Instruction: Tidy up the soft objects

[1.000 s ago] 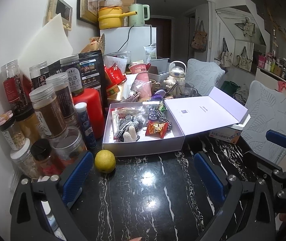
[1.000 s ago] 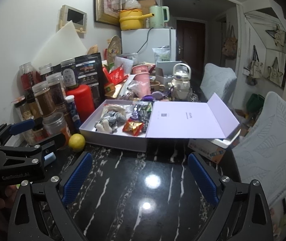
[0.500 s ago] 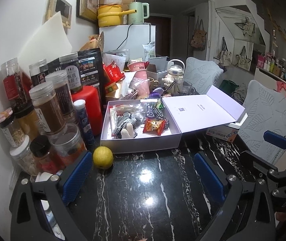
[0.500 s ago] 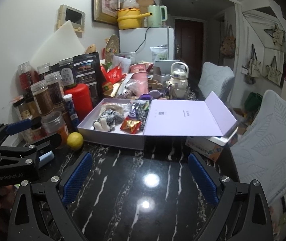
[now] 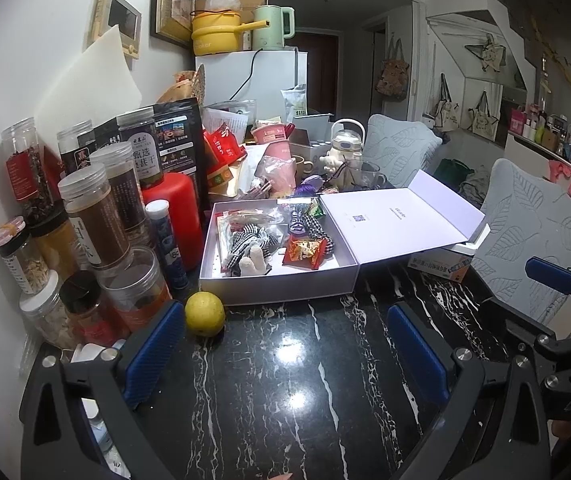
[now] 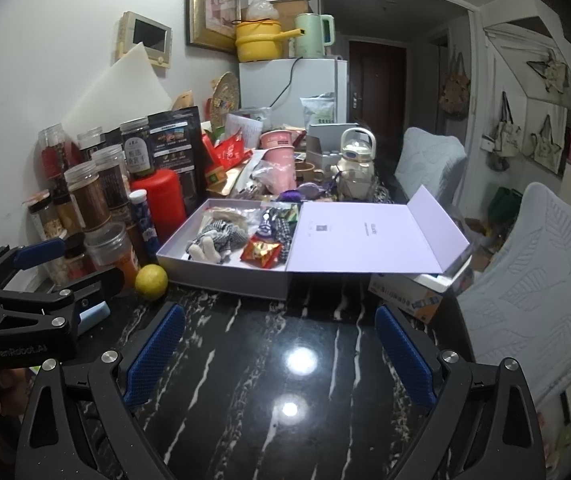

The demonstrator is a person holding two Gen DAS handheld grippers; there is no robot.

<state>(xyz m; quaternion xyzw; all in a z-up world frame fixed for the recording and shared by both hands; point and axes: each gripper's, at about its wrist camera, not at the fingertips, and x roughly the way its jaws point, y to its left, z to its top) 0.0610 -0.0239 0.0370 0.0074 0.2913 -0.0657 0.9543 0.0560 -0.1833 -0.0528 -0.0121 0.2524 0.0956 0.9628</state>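
Observation:
A pale lilac box (image 5: pixel 277 288) (image 6: pixel 221 274) lies on the black marble table with its lid (image 5: pixel 393 224) (image 6: pixel 369 236) folded flat to the right. Inside it lie a checked plush toy with white feet (image 5: pixel 247 246) (image 6: pixel 215 240), a red snack packet (image 5: pixel 305 252) (image 6: pixel 261 254) and a purple striped soft thing (image 5: pixel 299 222) (image 6: pixel 271 224). My left gripper (image 5: pixel 285 340) is open over bare table in front of the box. My right gripper (image 6: pixel 279 344) is open too, nothing between its pads, further right.
A yellow lemon (image 5: pixel 204 313) (image 6: pixel 151 281) sits at the box's front left corner. Several jars (image 5: pixel 93 216) and a red canister (image 5: pixel 179 208) crowd the left wall. Clutter, a pink cup (image 5: pixel 275 144) and a small kettle (image 5: pixel 347 148) lie behind. Padded chairs (image 5: pixel 533 236) stand right.
Both views have pulled back slightly from the box, which now sits a little higher and smaller in view. Both grippers stay open; nothing was picked up.

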